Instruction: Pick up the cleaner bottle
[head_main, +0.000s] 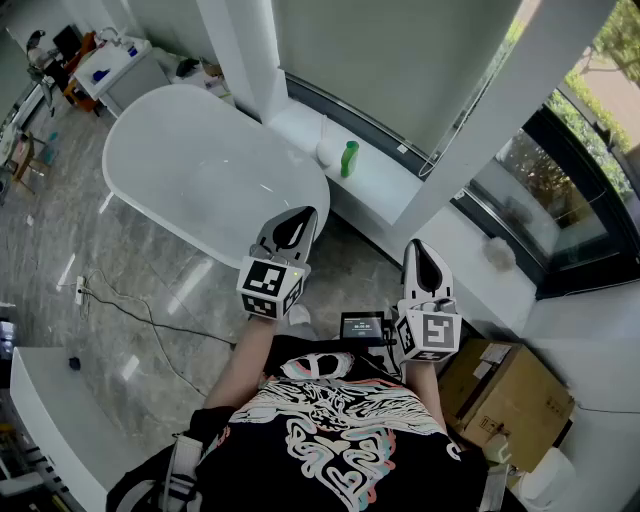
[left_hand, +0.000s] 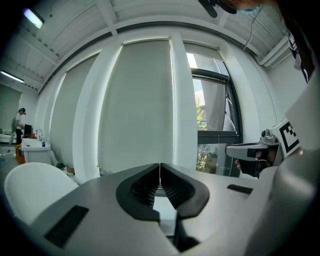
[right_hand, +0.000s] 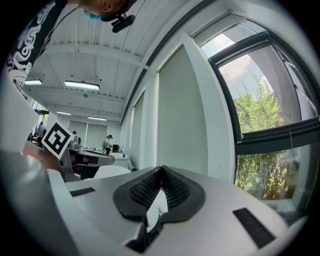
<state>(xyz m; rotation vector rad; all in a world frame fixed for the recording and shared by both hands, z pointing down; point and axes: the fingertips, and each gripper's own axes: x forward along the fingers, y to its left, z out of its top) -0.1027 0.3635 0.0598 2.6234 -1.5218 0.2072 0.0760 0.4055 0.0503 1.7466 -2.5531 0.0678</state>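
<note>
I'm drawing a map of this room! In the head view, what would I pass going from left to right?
bathtub → green bottle → right claw → cardboard box. The left claw overlaps the bathtub, so it is left out.

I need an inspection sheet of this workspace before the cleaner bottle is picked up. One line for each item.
Surface: white ledge below the window, beside the tub.
Job's things: green bottle upright on the ledge, untouched.
Clutter: round white thing next to the bottle; cardboard box low at the right.
Grippers: left gripper and right gripper both shut, empty, well away from the bottle.
Cables: power strip and its cord on the floor.
Surroundings: trees outside the window.
</note>
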